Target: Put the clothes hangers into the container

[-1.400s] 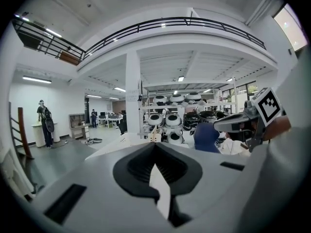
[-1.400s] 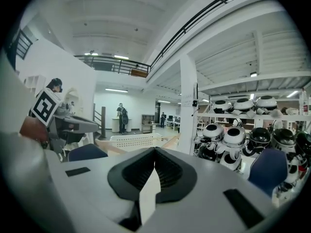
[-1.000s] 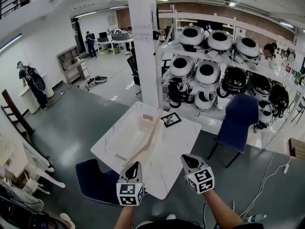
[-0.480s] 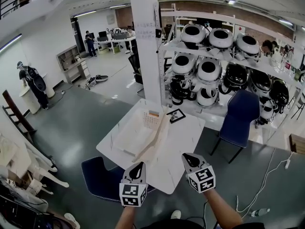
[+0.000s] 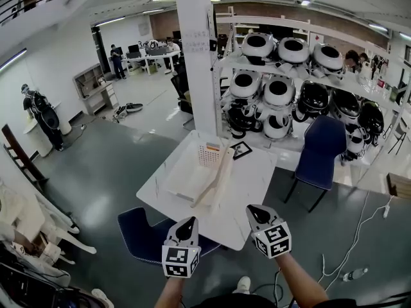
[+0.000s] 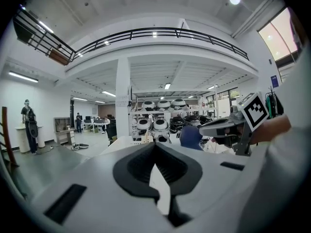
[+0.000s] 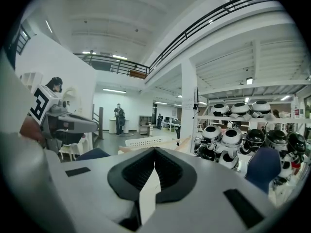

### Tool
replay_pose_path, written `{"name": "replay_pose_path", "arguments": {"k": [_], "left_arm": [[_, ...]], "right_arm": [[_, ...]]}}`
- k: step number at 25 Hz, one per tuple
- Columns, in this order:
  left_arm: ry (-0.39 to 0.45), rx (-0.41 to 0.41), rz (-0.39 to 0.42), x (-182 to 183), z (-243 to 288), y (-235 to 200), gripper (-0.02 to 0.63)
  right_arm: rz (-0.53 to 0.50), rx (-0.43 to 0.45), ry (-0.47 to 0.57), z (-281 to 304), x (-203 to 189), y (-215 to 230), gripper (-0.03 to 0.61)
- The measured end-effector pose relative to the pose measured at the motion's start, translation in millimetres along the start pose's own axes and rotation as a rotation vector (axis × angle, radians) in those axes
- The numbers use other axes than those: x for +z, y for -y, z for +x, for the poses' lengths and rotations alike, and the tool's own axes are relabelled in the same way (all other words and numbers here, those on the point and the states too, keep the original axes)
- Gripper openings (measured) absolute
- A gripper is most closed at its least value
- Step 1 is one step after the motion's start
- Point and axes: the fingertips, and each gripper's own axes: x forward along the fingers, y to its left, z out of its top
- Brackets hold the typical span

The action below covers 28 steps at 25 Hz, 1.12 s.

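Left gripper (image 5: 187, 223): jaws closed together, nothing between them, held short of the table's near edge.
Right gripper (image 5: 255, 212): jaws closed, empty, beside the left.
Wooden hangers (image 5: 215, 177): lying along the container's right rim.
Container (image 5: 182, 179): white slotted basket on the white table (image 5: 247, 188).
Blue chair (image 5: 144, 236): at the table's near side.

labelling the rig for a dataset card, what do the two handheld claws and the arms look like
Both the left claw and right claw have pale grey bodies with black pointed tips. Each carries a white cube printed with black square markers. The forearms behind them show no sleeves.
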Motion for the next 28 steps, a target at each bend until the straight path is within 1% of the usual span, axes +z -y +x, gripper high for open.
{"name": "replay_pose_path", "arguments": {"k": [4,9,15,22,28], "left_arm": [[0.017,-0.017,0.003,-1.2,-22.8,0.3,0.003],[0.008,-0.027,0.022,-5.2,-48.0,0.3,0.004],[0.018,-0.067,0.028,-6.6,-76.3,2.2,0.003],[0.034,-0.105,0.009,-10.8,-102.5,6.2,0.003],[0.050,-0.135,-0.007,-12.8,-118.3,14.6,0.003]], "right_arm": [[-0.003,-0.009,0.008,-13.7,1.8,-22.4,0.020],[-0.007,-0.016,0.018,-28.9,6.2,-48.9,0.020],[0.007,-0.034,0.040,-45.7,10.6,-75.3,0.020],[0.011,-0.047,0.052,-64.6,11.9,-102.7,0.020],[0.010,-0.063,0.033,-81.0,5.3,-117.7,0.020]]}}
